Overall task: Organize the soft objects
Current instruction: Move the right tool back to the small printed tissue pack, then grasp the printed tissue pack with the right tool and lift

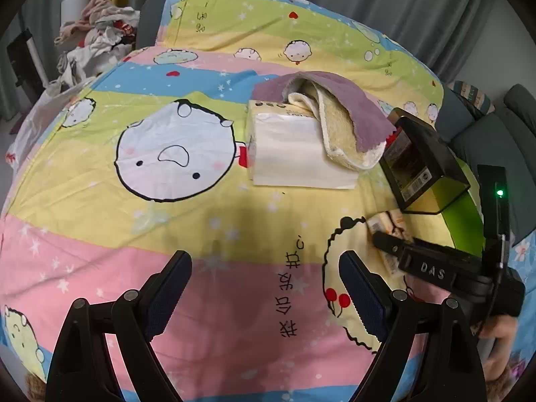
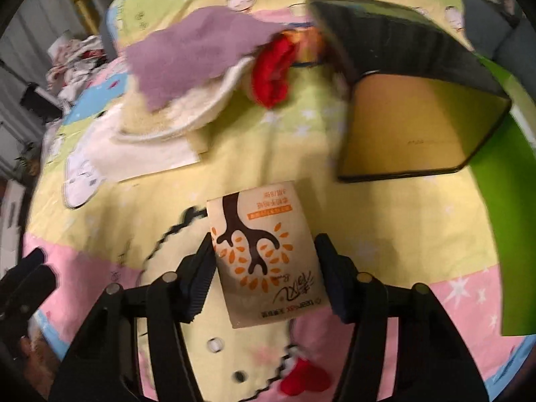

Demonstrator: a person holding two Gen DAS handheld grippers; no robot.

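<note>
My right gripper (image 2: 264,271) is shut on a small beige tissue pack (image 2: 264,254) with a brown tree print, held just above the bedspread. In the left wrist view it (image 1: 395,248) shows at the right with the pack (image 1: 385,222) partly hidden. My left gripper (image 1: 264,288) is open and empty over the pink stripe. A purple towel (image 1: 335,90) and a cream towel (image 1: 338,130) drape over a white tissue package (image 1: 294,154). A black box (image 2: 408,93) lies open on its side, and a red cloth (image 2: 273,73) lies by its mouth.
The cartoon bedspread (image 1: 167,227) covers the bed. A green sheet (image 2: 509,207) lies under the black box at the right. A heap of clothes (image 1: 97,40) sits beyond the bed's far left corner. Grey curtains hang behind.
</note>
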